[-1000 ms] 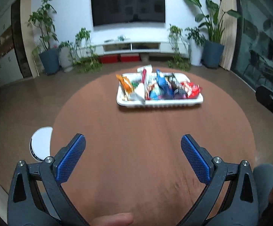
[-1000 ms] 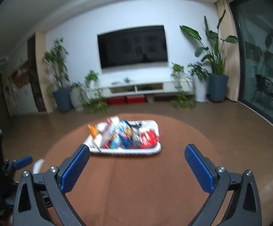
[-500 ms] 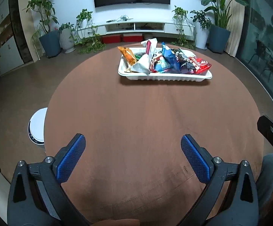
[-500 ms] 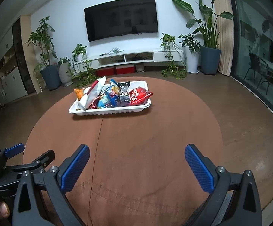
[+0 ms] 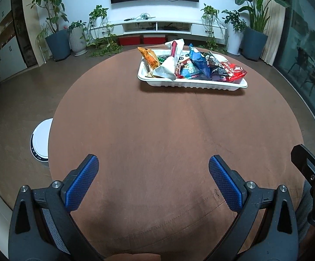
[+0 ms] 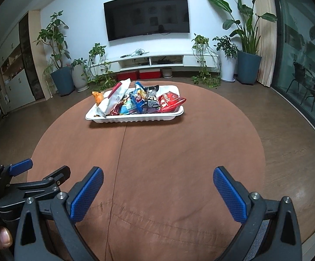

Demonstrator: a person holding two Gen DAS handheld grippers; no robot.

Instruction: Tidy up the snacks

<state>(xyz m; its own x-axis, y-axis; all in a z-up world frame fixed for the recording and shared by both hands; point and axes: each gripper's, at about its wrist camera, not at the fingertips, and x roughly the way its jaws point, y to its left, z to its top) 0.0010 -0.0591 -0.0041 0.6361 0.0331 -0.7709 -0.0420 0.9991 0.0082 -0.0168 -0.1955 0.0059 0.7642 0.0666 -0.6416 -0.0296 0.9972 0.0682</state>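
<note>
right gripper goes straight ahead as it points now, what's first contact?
Probably the brown tabletop, if it's angled down as it seems. Nothing lies between the open right gripper and the white snack tray further on.

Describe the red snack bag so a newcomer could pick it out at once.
On the round brown table sits a white tray heaped with snack packets. The red bag lies at the tray's right end, glossy, the only all-red packet, overhanging the rim.

White tray (image 5: pixel 192 84), brown table (image 5: pixel 157 130), blue-padded grippers
</note>
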